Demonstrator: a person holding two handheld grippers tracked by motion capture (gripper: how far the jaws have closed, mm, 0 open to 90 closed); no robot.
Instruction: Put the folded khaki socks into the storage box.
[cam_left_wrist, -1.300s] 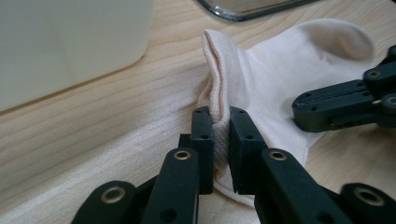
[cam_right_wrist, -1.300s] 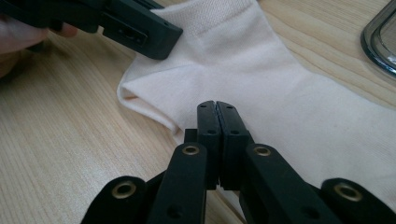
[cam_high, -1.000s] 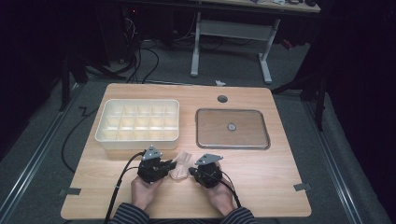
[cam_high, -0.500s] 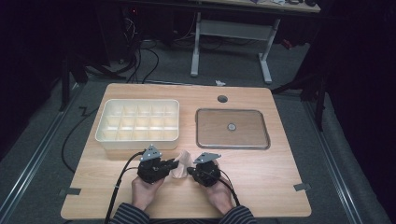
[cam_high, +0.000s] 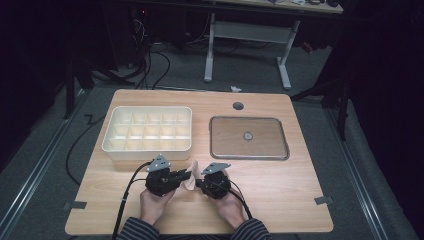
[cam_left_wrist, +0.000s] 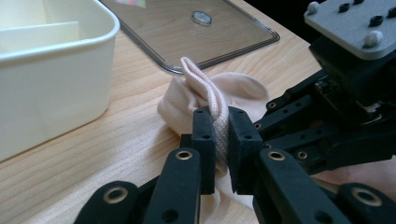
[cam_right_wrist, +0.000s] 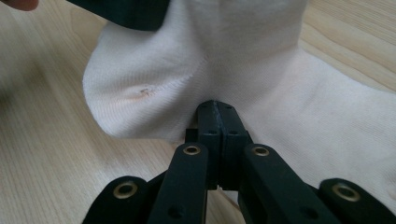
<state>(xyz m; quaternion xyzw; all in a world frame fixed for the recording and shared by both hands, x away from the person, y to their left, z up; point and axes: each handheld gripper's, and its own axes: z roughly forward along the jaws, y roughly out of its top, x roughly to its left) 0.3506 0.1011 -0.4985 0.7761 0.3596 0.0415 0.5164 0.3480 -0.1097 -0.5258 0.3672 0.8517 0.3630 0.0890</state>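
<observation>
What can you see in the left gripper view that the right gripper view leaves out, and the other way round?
The left gripper view takes in the white divided box, the clear tray behind, and the right gripper reaching in from the side; its own left gripper has the sock's ribbed cuff pinched upright between its jaws. The right gripper view looks close at the sock's rounded heel, with a small mark on it, jaws shut on the fabric. Both share the pale sock and the wooden table.
</observation>
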